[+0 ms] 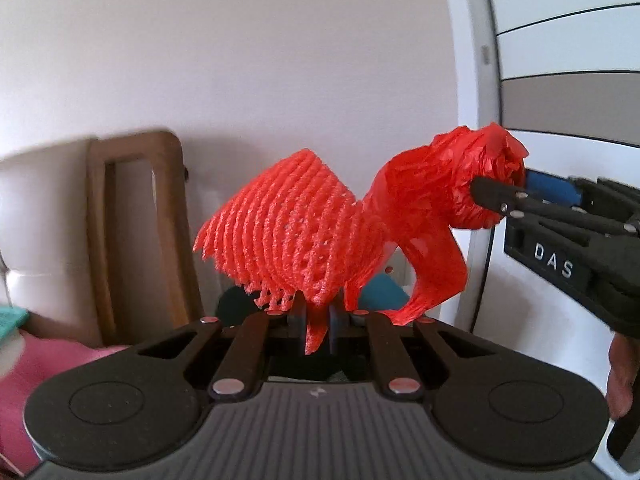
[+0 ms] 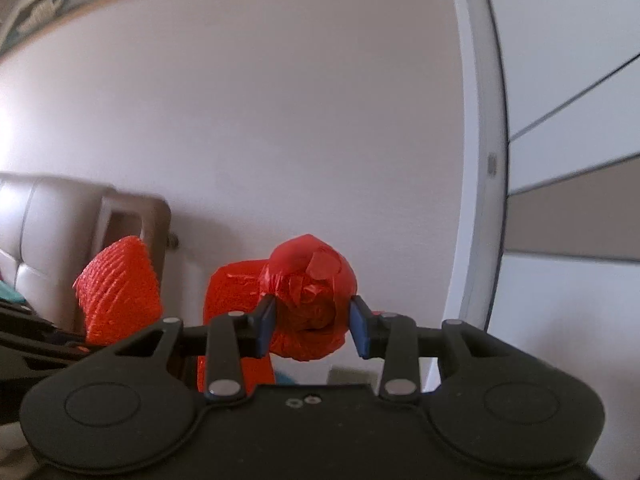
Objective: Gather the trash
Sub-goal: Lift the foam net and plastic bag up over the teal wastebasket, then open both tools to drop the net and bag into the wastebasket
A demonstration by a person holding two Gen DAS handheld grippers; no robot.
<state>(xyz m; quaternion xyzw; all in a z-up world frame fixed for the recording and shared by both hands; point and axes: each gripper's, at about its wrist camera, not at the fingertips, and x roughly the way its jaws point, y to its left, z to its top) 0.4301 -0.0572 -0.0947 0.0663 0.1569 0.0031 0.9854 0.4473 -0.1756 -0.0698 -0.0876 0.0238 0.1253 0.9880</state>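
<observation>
The left hand-held gripper [image 1: 318, 320] pinches only a thin tail of red film under the foam net [image 1: 280, 224], so the net could slide free, being merely draped there. The right hand-held gripper [image 2: 312, 320] is clamped around the roll [image 2: 310, 300] of red bags; its loose sheet links both, and pulling apart could tear it. Both are raised in the air before the far wall [image 1: 260, 60], pointing roughly level, right one close beside the left
</observation>
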